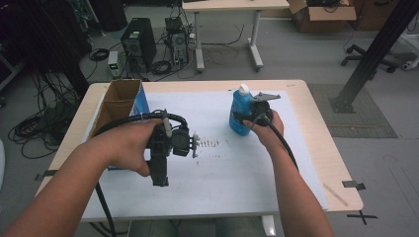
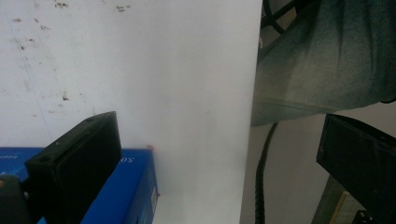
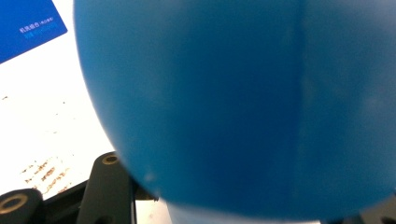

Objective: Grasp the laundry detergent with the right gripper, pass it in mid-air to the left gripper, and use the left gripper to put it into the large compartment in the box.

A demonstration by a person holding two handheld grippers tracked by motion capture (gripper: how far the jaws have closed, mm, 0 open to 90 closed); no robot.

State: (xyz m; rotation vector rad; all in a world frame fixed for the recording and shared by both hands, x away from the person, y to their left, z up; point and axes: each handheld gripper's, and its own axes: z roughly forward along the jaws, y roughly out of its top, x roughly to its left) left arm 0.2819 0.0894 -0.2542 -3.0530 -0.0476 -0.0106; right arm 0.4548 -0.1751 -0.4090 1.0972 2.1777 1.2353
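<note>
A blue bottle (image 1: 239,113) with a white cap (image 1: 243,89) stands upright on the white mat (image 1: 222,173), right of the middle. My right gripper (image 1: 248,118) reaches it from the right and is shut on its body. In the right gripper view the bottle (image 3: 243,102) bulges close against the jaws. My left gripper (image 1: 160,170) hovers left of centre, pointing back toward the person. Its jaws stand wide apart with nothing between them. In the left gripper view, my left gripper (image 2: 215,163) looks over the mat's near edge (image 2: 205,116).
An open cardboard box with a blue side (image 1: 121,101) sits at the table's left; its blue side (image 2: 126,186) lies by the left jaw. Brown specks (image 1: 210,144) mark the mat's middle. Beyond the table are computers (image 1: 139,43), cables and another table (image 1: 232,6).
</note>
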